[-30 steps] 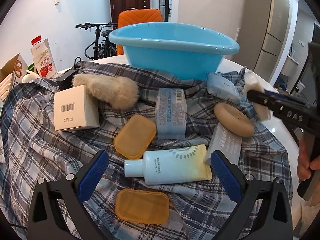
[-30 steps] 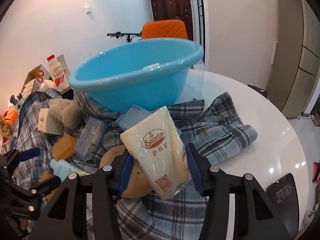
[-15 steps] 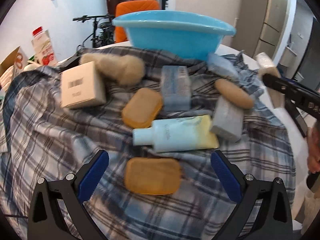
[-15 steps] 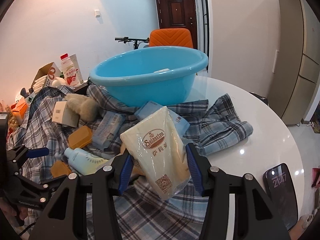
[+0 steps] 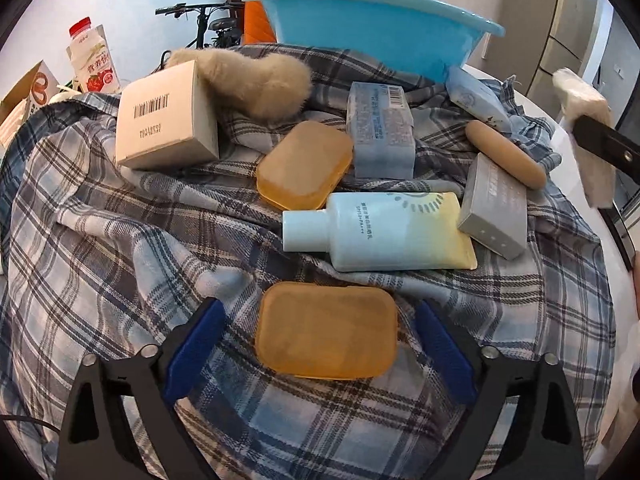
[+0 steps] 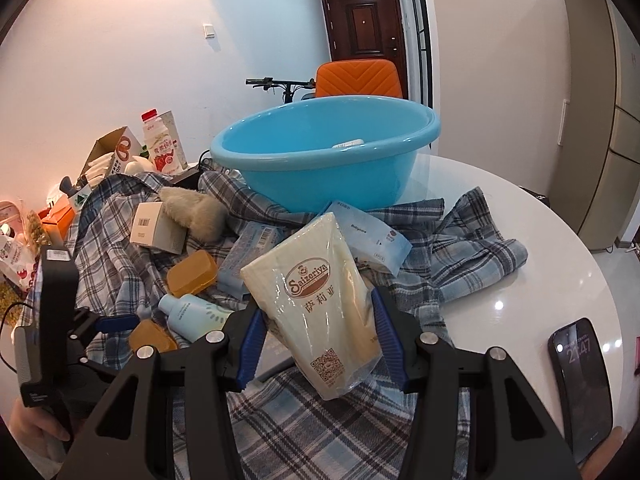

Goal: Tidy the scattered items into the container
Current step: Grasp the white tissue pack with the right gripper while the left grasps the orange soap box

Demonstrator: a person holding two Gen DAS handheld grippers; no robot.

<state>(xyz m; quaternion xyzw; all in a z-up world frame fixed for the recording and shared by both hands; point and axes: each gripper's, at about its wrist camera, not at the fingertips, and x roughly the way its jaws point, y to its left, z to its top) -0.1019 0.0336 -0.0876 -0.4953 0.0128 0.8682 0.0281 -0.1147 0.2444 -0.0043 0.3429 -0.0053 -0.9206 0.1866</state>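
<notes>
The left claw (image 5: pixel 320 344) has dropped toward the near orange soap case (image 5: pixel 326 330), its jaws just narrowing around it without touching. The right claw (image 6: pixel 316 344) stays clamped on the cream pouch (image 6: pixel 316 304), lifted short of the blue basin (image 6: pixel 324 152), so two items look close to being tidied away.

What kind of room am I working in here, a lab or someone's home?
Most likely a home living or dining area: a round white table under a plaid shirt, a wooden entrance door, a bicycle and an orange chair.
</notes>
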